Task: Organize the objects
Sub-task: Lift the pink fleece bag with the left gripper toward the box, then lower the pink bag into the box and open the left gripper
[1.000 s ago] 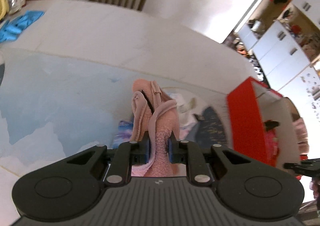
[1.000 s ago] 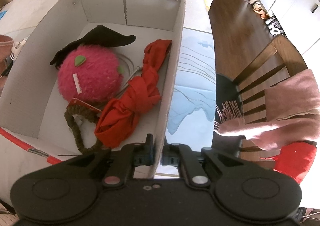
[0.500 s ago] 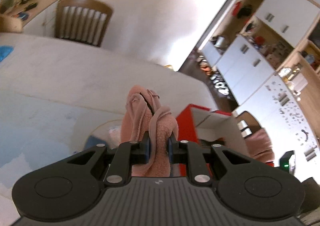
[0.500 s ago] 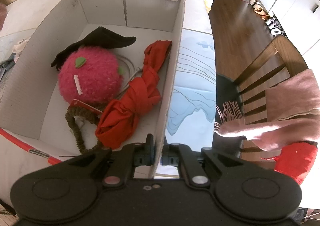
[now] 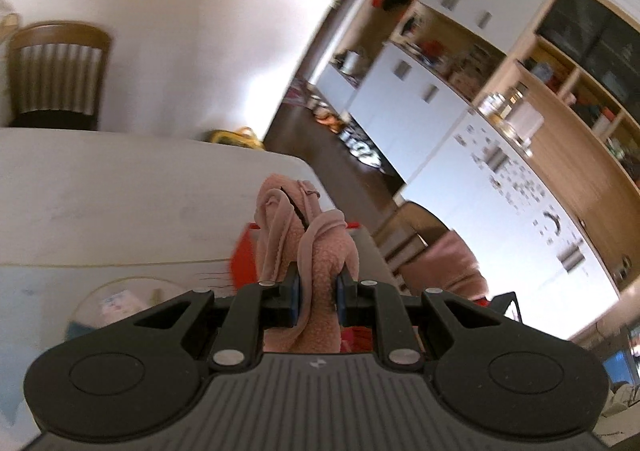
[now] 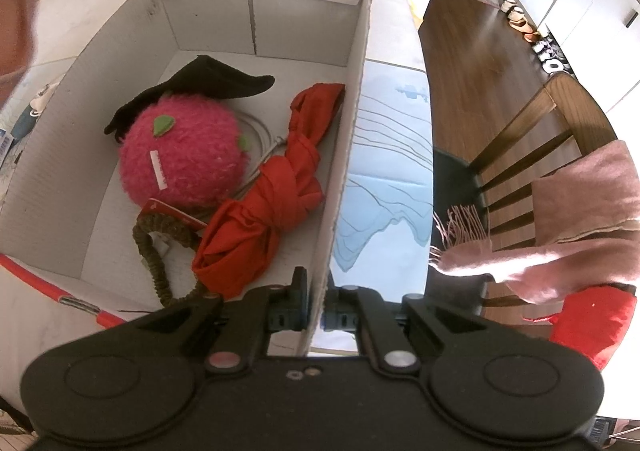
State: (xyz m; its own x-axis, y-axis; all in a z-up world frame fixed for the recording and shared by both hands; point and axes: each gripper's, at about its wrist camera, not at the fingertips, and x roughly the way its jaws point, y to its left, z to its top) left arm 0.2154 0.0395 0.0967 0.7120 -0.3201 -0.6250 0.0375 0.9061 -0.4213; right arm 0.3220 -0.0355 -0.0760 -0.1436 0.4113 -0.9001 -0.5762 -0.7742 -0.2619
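Bright daylight washes out the far wall point(image 5: 208, 31) and floor point(image 6: 480, 31); left view smears with motion blur, edges bending fisheye-round.

Matte black hand-held claws, one per hand

The left claw point(image 5: 316, 293) has a black ribbed housing with a small pale mark at its middle, two round raised discs at the near left and right, angular black link arms each carrying a silver rivet, and blue pads on the inner faces of its fingers point(image 5: 293, 293). The right claw point(image 6: 316, 305) has the same build, with a smooth black housing, one reddish rivet and one silver rivet, small screws at the centre, and dark blue finger blocks.
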